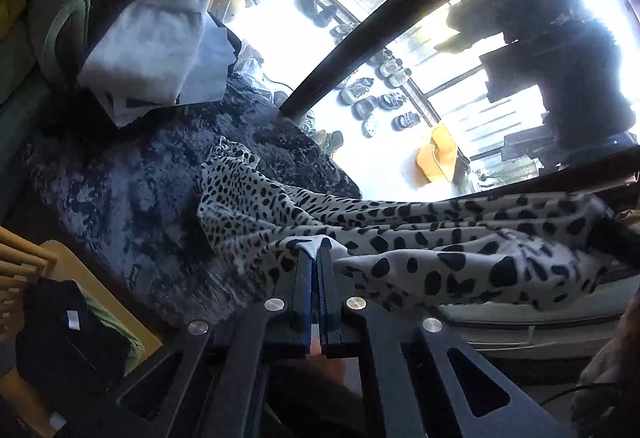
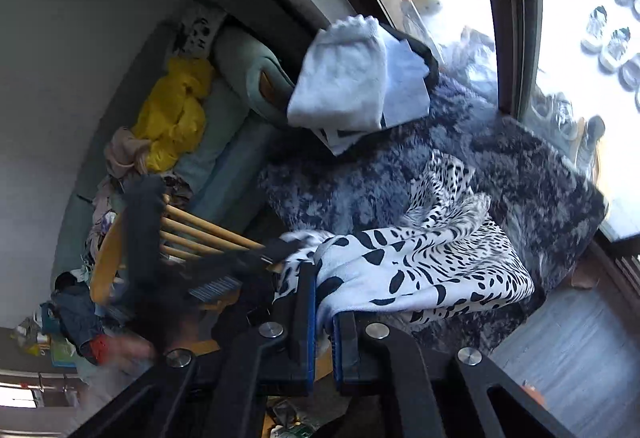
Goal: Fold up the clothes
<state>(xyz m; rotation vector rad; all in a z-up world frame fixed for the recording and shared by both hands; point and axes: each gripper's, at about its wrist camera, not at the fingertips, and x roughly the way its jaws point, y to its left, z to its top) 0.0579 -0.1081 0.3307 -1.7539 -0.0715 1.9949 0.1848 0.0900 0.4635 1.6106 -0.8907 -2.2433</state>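
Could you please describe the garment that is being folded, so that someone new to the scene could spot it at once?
Find the dark shaggy rug beside the window. The spotted garment trails across it, pinched at its edges by both grippers. It is white with black leopard-like spots, unlike the plain pale folded clothes stacked at the rug's far end.

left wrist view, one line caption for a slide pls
Left tool pinching the spotted garment over a dark shaggy rug, folded pale clothes stacked behind.

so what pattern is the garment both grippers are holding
White with black leopard-style spots, on the garment; clearest in the right wrist view.
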